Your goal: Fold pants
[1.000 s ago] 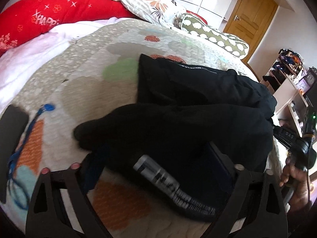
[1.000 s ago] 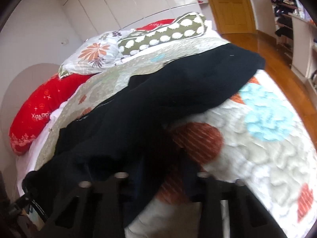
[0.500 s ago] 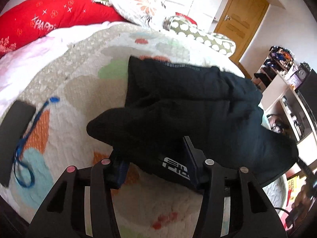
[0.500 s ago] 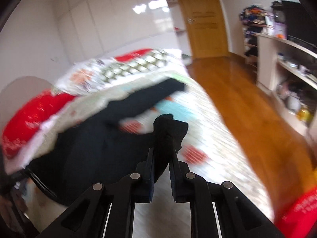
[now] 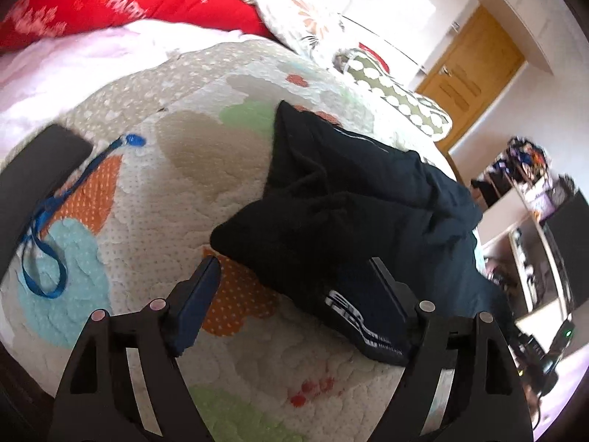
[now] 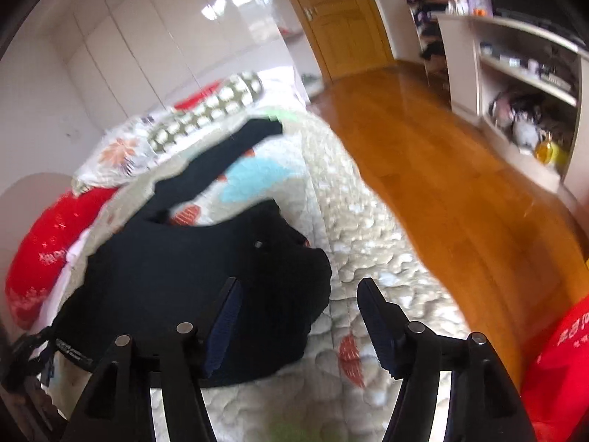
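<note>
Our left gripper [image 5: 291,269] hangs with its two fingers spread wide, nothing pinched between the dark pads [image 5: 200,294], its right finger lying against black cloth. Our right gripper [image 6: 298,294] is likewise parted, both fingers [image 6: 379,324] angled outward and bare. Each points forward and slightly down from the near edge of the bed.

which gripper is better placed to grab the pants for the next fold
Left, probably. The left gripper is open with the pants edge between its fingers; the right gripper is open too, its gap mostly over the quilt.
</note>
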Demonstrator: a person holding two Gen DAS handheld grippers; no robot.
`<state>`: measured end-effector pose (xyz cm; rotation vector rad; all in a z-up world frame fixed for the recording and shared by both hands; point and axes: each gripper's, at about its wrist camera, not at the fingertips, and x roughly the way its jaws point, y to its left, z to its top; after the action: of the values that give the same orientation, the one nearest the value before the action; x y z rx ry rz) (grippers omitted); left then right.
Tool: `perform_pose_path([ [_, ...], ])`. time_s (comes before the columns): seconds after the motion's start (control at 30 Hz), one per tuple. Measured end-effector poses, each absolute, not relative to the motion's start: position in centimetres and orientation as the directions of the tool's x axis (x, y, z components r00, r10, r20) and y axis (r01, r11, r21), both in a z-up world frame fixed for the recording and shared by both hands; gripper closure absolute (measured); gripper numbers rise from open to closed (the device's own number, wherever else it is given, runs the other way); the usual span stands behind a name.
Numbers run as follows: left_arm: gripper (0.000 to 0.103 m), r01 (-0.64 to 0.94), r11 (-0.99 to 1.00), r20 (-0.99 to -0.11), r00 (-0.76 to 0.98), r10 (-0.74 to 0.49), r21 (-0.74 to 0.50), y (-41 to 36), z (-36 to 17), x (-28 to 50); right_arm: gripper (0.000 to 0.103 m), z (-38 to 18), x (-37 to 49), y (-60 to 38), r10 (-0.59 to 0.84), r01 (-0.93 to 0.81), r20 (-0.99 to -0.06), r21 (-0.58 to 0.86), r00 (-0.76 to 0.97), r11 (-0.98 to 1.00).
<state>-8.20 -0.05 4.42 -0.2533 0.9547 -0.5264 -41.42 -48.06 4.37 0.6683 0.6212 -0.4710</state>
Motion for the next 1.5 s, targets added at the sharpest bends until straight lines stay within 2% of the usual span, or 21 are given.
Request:
perform_pose_path([
  [0.13,0.022,0.311,0.840,-0.746,0.389,-0.540,-0.446,-1.8,3.0,-7.0,0.040,3.2,-40.4,-48.1,-0.129,0.556,-0.650,0.510,0.749,0.656],
  [0.27,0.023,0.341,0.819,-0.728,0.383,-0.569,-0.461,-3.9,2.9,-6.4,0.040,2.9,-40.0,-47.4,-0.148,0.566,-0.659,0.484,0.738,0.667],
  [0.3,0.037,0.359,0.813,-0.724,0.379,-0.576,-0.459,-4.5,3.1,-6.3,0.040,2.9,-40.0,-47.4,-0.146,0.560,-0.655,0.485,0.742,0.671],
  [0.33,0.056,0.369,0.817,-0.730,0.380,-0.568,-0.443,-5.0,3.2,-6.3,0.045,3.0,-40.0,-47.5,-0.145,0.556,-0.653,0.484,0.744,0.675],
  [0.37,0.089,0.375,0.822,-0.746,0.368,-0.555,-0.428,-5.5,3.0,-6.1,0.054,3.3,-39.9,-47.4,-0.147,0.551,-0.651,0.474,0.744,0.687],
  [0.4,0.095,0.376,0.813,-0.755,0.332,-0.566,-0.445,-5.9,2.8,-6.0,0.078,3.5,-40.0,-47.4,-0.162,0.555,-0.652,0.457,0.740,0.695],
  [0.43,0.096,0.369,0.811,-0.751,0.331,-0.571,-0.454,-5.6,3.1,-6.0,0.083,4.2,-40.2,-47.3,-0.195,0.571,-0.653,0.433,0.732,0.698],
  [0.57,0.096,0.436,0.797,-0.703,0.400,-0.588,-0.418,-3.4,6.3,-7.7,0.083,7.6,-41.6,-46.0,-0.248,0.541,-0.590,0.392,0.768,0.744],
  [0.67,0.095,0.461,0.806,-0.703,0.428,-0.568,-0.370,-2.0,6.7,-8.4,0.080,8.1,-42.1,-45.4,-0.286,0.568,-0.625,0.312,0.726,0.761],
  [0.73,0.095,0.452,0.825,-0.730,0.427,-0.533,-0.339,-1.3,5.7,-8.7,0.069,7.5,-42.7,-45.7,-0.278,0.583,-0.649,0.316,0.708,0.749],
  [0.8,0.095,0.435,0.851,-0.756,0.439,-0.486,-0.294,-0.9,4.4,-9.0,0.069,6.9,-43.6,-46.3,-0.338,0.656,-0.687,0.267,0.644,0.706],
  [0.87,0.095,0.420,0.850,-0.765,0.417,-0.491,-0.317,-0.4,3.4,-8.9,0.069,6.2,-44.7,-47.3,-0.409,0.733,-0.727,0.189,0.552,0.653],
  [0.97,0.095,0.430,0.851,-0.758,0.434,-0.488,-0.302,-0.5,3.4,-9.3,0.068,5.9,-45.6,-48.3,-0.313,0.688,-0.717,0.311,0.622,0.656],
  [1.03,0.095,0.432,0.857,-0.759,0.446,-0.473,-0.280,-0.9,3.6,-9.6,0.048,5.6,-45.1,-48.1,-0.237,0.635,-0.703,0.379,0.671,0.673],
  [1.13,0.095,0.427,0.864,-0.762,0.456,-0.460,-0.266,-1.1,3.5,-9.5,0.043,4.6,-43.2,-47.6,-0.156,0.563,-0.665,0.455,0.730,0.690],
  [1.17,0.095,0.424,0.865,-0.764,0.454,-0.459,-0.267,-1.1,3.4,-9.5,0.043,3.9,-42.0,-47.5,-0.127,0.550,-0.671,0.467,0.730,0.692],
  [1.23,0.095,0.420,0.864,-0.767,0.445,-0.462,-0.277,-0.9,3.2,-9.4,0.074,2.9,-39.9,-46.7,-0.074,0.525,-0.695,0.464,0.715,0.713],
  [1.27,0.095,0.419,0.862,-0.765,0.441,-0.469,-0.286,-0.8,3.3,-9.3,0.075,3.1,-39.6,-46.2,-0.096,0.521,-0.693,0.437,0.715,0.733],
  [1.3,0.095,0.421,0.859,-0.763,0.440,-0.473,-0.290,-0.8,3.5,-9.3,0.082,3.7,-39.5,-45.6,-0.137,0.520,-0.683,0.394,0.717,0.758],
  [1.4,0.091,0.435,0.847,-0.764,0.420,-0.490,-0.305,-1.0,3.4,-9.5,0.083,4.9,-39.9,-45.3,-0.232,0.561,-0.680,0.314,0.696,0.766],
  [1.5,0.090,0.429,0.841,-0.773,0.390,-0.501,-0.329,-0.9,2.5,-9.7,0.083,3.4,-39.3,-46.0,-0.261,0.607,-0.738,0.246,0.623,0.756],
])
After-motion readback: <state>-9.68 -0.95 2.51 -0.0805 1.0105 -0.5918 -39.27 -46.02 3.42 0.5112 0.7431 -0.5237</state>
